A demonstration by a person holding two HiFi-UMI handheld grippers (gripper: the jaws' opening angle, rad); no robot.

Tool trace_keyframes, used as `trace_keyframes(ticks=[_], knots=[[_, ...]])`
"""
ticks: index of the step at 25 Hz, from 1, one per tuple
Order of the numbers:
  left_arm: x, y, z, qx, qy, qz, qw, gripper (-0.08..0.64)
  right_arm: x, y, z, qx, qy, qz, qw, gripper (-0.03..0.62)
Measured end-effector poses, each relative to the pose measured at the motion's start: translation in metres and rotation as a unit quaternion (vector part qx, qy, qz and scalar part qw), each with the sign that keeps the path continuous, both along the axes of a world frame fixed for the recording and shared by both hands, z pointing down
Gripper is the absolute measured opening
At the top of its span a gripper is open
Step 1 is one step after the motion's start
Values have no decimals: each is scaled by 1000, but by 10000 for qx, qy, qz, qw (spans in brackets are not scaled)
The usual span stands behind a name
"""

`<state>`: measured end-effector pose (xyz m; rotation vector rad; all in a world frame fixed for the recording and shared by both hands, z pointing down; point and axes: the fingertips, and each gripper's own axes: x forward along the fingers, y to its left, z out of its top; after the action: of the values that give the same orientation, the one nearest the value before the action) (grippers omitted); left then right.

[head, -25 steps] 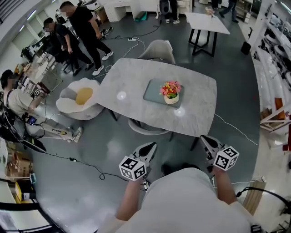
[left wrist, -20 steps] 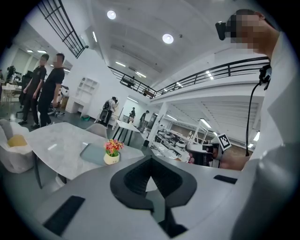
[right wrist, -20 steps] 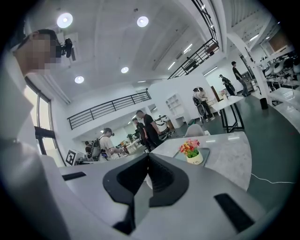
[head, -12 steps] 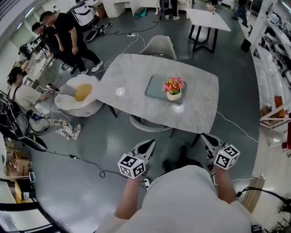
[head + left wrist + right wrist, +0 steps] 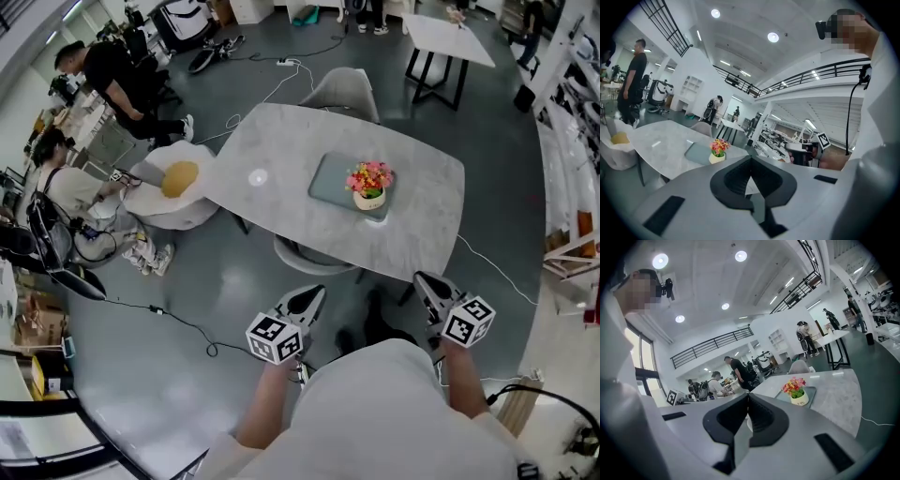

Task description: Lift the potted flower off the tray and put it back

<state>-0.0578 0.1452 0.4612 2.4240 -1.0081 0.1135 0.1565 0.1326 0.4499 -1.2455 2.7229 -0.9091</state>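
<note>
The left tongs [image 5: 307,302] and right tongs [image 5: 427,287] are both clenched on nothing, edging nearer the pale marble table [image 5: 272,150]. The cream-potted pink flower [image 5: 368,186] stays on its grey-green rectangular tray [image 5: 330,178], well apart from both. The lift is not begun.

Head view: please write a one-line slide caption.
Left gripper and right gripper, both shut, face the grey marbled table; cream pot of pink flowers stands on its grey-green tray.
</note>
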Motion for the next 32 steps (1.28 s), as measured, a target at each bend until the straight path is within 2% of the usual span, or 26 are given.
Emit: trace_keyframes(ticks=[17, 24, 32], knots=[[29, -93, 1, -110, -7, -627, 9980, 9, 26, -131, 21, -142, 92, -646, 9978, 18], [55, -125, 10, -302, -78, -848, 9959, 9, 50, -173, 45, -259, 434, -997, 9937, 18], [63, -144, 31, -561, -162, -1000, 9933, 9, 52, -202, 74, -415, 669, -1274, 9887, 20]])
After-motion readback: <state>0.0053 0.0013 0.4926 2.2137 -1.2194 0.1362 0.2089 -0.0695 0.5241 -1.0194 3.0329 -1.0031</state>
